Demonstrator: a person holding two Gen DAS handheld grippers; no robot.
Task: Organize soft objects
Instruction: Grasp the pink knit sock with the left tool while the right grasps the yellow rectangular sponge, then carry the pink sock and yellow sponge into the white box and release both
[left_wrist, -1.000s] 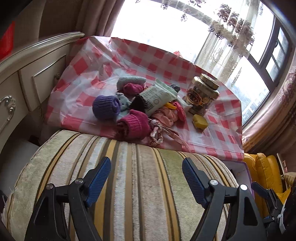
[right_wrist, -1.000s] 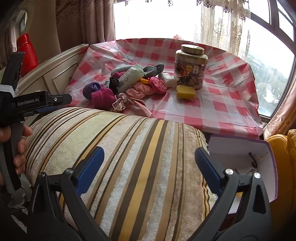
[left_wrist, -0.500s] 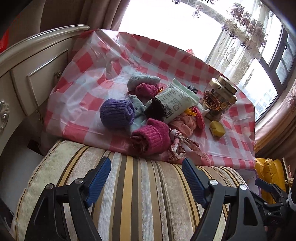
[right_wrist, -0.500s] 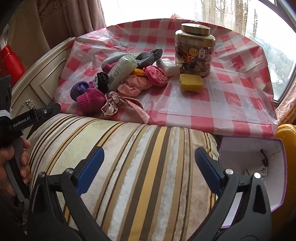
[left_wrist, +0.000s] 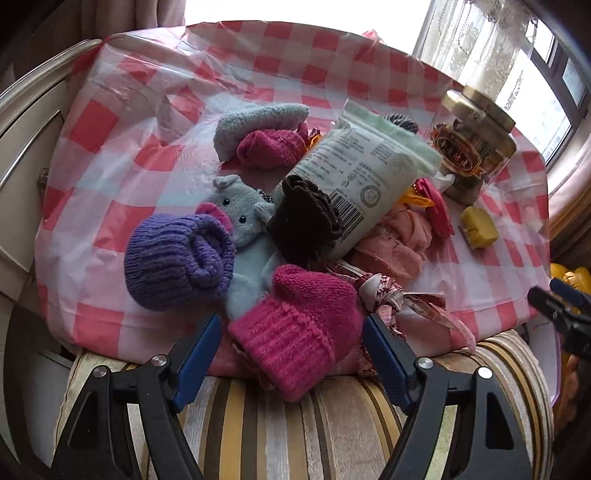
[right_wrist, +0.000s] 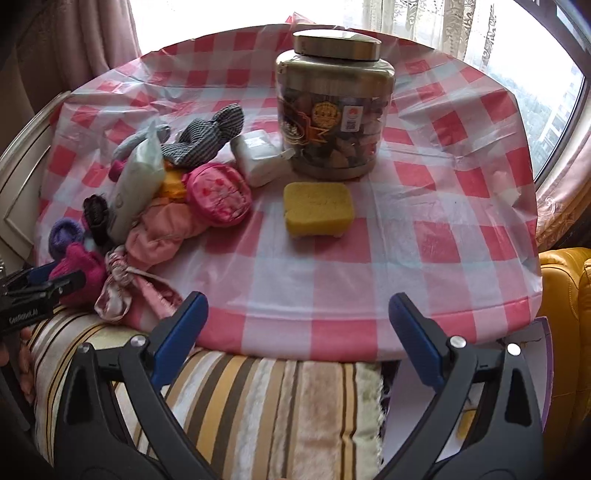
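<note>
Pink knit hat (left_wrist: 299, 328) overhanging table edge (left_wrist: 122, 343), between closing left claw (left_wrist: 291, 354) fingers.

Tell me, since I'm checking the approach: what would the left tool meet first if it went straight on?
Most likely the pink knit hat: it lies between the closing jaws of the left tool, untouched yet, nearest of the pile.

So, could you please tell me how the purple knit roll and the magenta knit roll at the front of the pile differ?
The purple knit roll lies left and wholly on the checked cloth; the magenta knit roll sits nearer, overhanging onto the striped cushion. The magenta one lies between the left claw fingers; the purple lies outside them. Both are ribbed knits.
</note>
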